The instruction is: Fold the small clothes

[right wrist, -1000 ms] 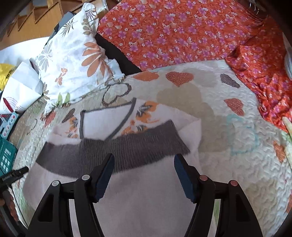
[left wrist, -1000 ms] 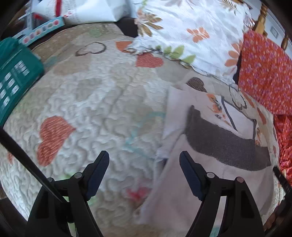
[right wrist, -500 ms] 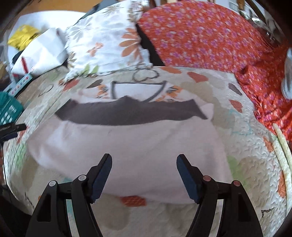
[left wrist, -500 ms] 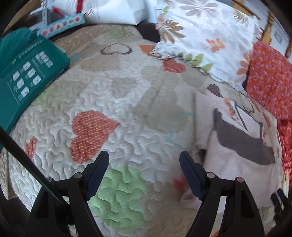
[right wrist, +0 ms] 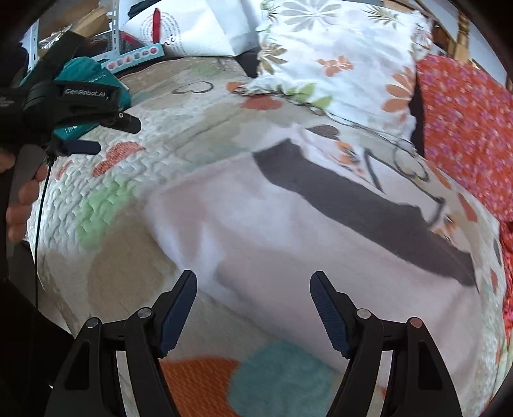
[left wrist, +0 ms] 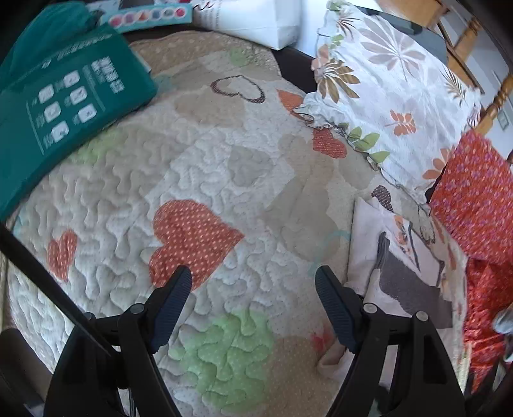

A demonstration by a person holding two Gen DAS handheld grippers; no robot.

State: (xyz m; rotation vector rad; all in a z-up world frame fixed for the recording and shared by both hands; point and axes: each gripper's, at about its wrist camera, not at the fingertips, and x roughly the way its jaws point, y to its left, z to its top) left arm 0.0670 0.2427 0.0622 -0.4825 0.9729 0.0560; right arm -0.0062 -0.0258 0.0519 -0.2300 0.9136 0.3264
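Observation:
A small white garment (right wrist: pixel 288 231) with a dark grey band and orange flower print lies folded on the heart-patterned quilt (right wrist: pixel 105 199). My right gripper (right wrist: pixel 253 288) hangs open over the garment's near edge, nothing between its pads. In the left wrist view the same garment (left wrist: pixel 400 266) lies at the right. My left gripper (left wrist: pixel 253 285) stands open over bare quilt (left wrist: pixel 198 199), left of the garment and apart from it. In the right wrist view the left gripper (right wrist: pixel 96 134) shows at the far left, held by a hand (right wrist: pixel 22 199).
A floral pillow (left wrist: pixel 391 96) and an orange flowered cloth (left wrist: pixel 474 199) lie at the back and right. A teal package (left wrist: pixel 61 106) rests at the quilt's left edge, with a white bag (left wrist: pixel 256 19) behind it. The quilt drops off at the near left.
Both grippers have drawn back from the garment and rolled. The left one slid left onto bare quilt; the right one pulled back to the garment's near edge. The garment stays folded.

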